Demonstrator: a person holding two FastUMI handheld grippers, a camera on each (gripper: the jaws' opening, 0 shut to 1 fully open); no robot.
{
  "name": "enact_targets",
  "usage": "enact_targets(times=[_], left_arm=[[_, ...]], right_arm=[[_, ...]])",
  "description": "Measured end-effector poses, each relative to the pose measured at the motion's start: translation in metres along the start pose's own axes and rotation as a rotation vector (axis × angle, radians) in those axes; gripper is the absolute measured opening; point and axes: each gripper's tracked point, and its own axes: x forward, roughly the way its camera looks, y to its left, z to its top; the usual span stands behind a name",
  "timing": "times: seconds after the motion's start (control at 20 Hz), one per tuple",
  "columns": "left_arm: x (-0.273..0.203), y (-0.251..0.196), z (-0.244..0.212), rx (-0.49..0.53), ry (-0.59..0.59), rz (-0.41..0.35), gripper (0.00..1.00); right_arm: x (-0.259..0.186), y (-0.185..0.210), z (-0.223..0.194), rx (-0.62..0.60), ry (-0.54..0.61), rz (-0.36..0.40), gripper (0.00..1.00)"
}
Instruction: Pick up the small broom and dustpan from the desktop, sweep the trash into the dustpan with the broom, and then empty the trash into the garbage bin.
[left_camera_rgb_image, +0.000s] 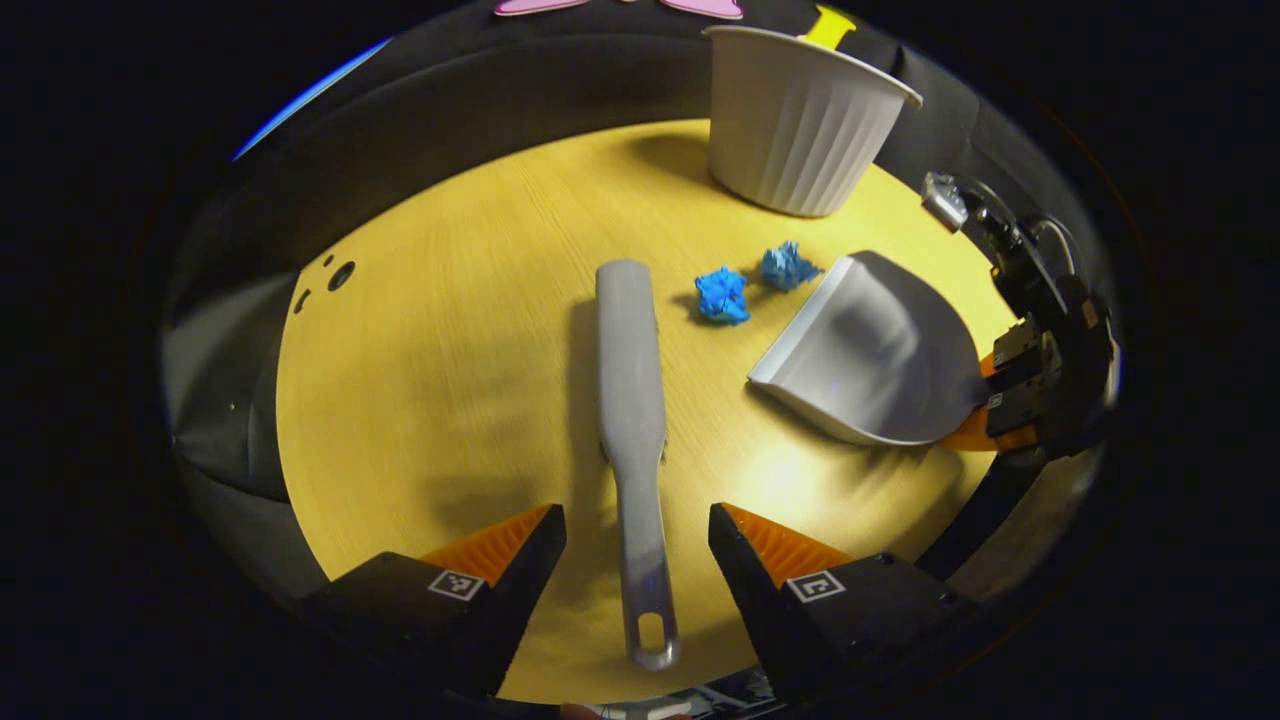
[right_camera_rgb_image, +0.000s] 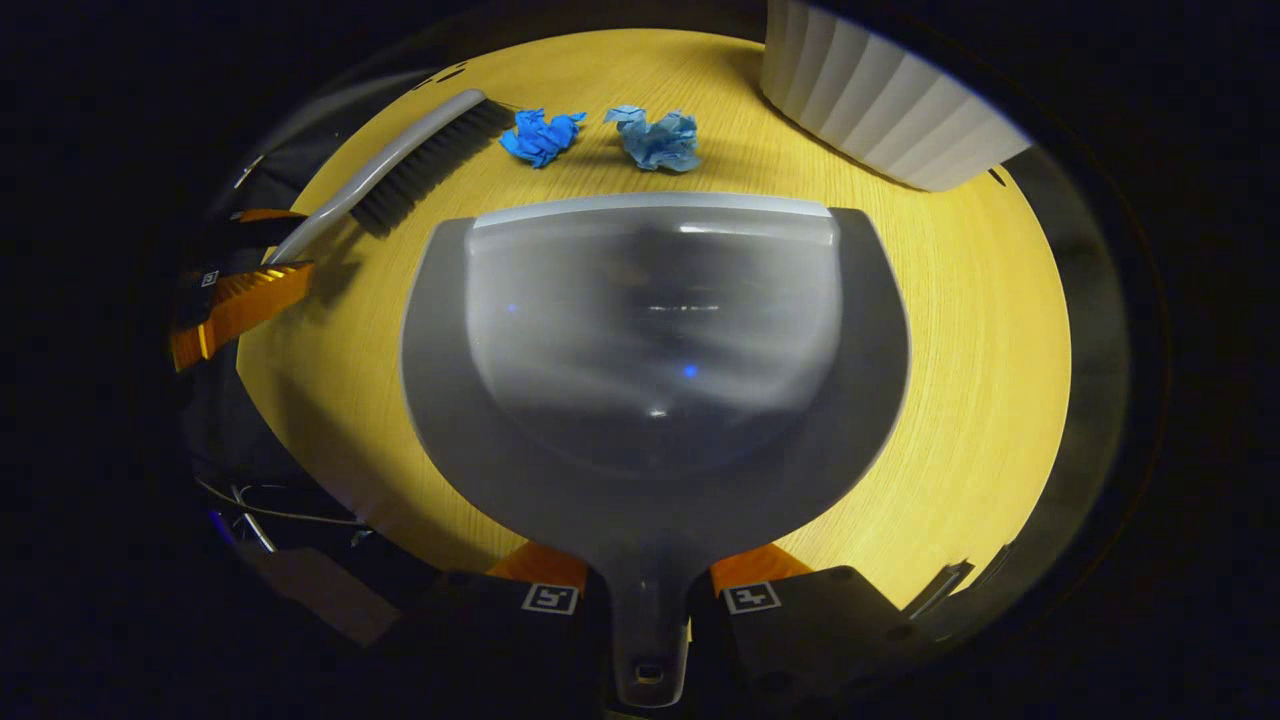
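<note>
Spread wide, the left gripper (left_camera_rgb_image: 637, 540) straddles the grey plastic broom's (left_camera_rgb_image: 632, 400) handle without touching it; its bristles are hidden beneath it. Right gripper (right_camera_rgb_image: 648, 580) fingers clamp the grey plastic dustpan's (right_camera_rgb_image: 655, 350) handle on the yellow wooden surface (left_camera_rgb_image: 450, 330). 2 crumpled blue paper scraps (left_camera_rgb_image: 722, 295) lie near the dustpan's lip, before the white ribbed bin (left_camera_rgb_image: 800, 120), its top cut off.

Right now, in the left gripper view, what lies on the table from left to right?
Broom → darker blue paper wad → lighter wad → dustpan → right tool at the dustpan's handle.
</note>
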Motion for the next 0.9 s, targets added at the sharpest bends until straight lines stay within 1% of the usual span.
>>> enact_targets(times=[0.1,0.15,0.25,0.3,0.35,0.4,0.45,0.5,0.55,0.6,0.65,0.7,0.75,0.8,0.85,0.9], left_arm=[[0.013,0.001,-0.004,-0.023,0.066,-0.004,0.93],[0.019,0.001,-0.007,-0.024,0.1,-0.006,0.93],[0.034,0.007,-0.011,0.003,0.139,0.023,0.91],[0.039,0.01,-0.012,0.022,0.154,0.044,0.87],[0.039,0.008,-0.012,0.026,0.166,0.029,0.83],[0.041,0.007,-0.008,0.026,0.155,0.032,0.74],[0.042,0.002,-0.008,0.025,0.166,0.017,0.68],[0.041,-0.003,-0.009,0.024,0.188,0.0,0.56],[0.042,-0.004,-0.014,0.03,0.209,0.0,0.5],[0.042,-0.005,-0.012,0.041,0.207,-0.003,0.41],[0.042,-0.005,-0.013,0.049,0.208,-0.01,0.41],[0.041,-0.006,-0.011,0.052,0.204,-0.014,0.41],[0.04,-0.005,-0.01,0.065,0.209,-0.016,0.41],[0.042,-0.006,-0.008,0.079,0.21,-0.022,0.37],[0.045,-0.007,-0.005,0.117,0.213,-0.028,0.31],[0.047,-0.006,-0.002,0.14,0.222,-0.033,0.29]], right_arm=[[0.0,-0.001,0.001,0.007,0.003,0.014,0.45],[0.0,-0.001,0.002,0.014,0.005,0.022,0.37],[0.001,-0.002,0.003,0.035,0.005,0.041,0.37],[0.001,-0.002,0.003,0.039,0.005,0.05,0.37],[0.0,-0.003,0.003,0.041,0.008,0.055,0.37],[0.001,-0.002,0.003,0.04,0.007,0.057,0.37],[0.0,-0.002,0.003,0.034,0.008,0.057,0.37],[0.0,-0.002,0.003,0.031,0.007,0.056,0.37],[0.0,-0.002,0.003,0.03,0.006,0.056,0.37],[0.0,-0.002,0.003,0.03,0.009,0.058,0.37],[0.001,-0.002,0.003,0.03,0.009,0.059,0.45],[0.0,-0.002,0.003,0.028,0.01,0.059,0.44],[0.001,-0.002,0.003,0.027,0.012,0.058,0.37],[0.0,-0.002,0.003,0.026,0.013,0.057,0.3],[0.0,-0.002,0.002,0.018,0.018,0.057,0.45],[0.0,-0.002,0.001,0.005,0.023,0.058,0.37]])
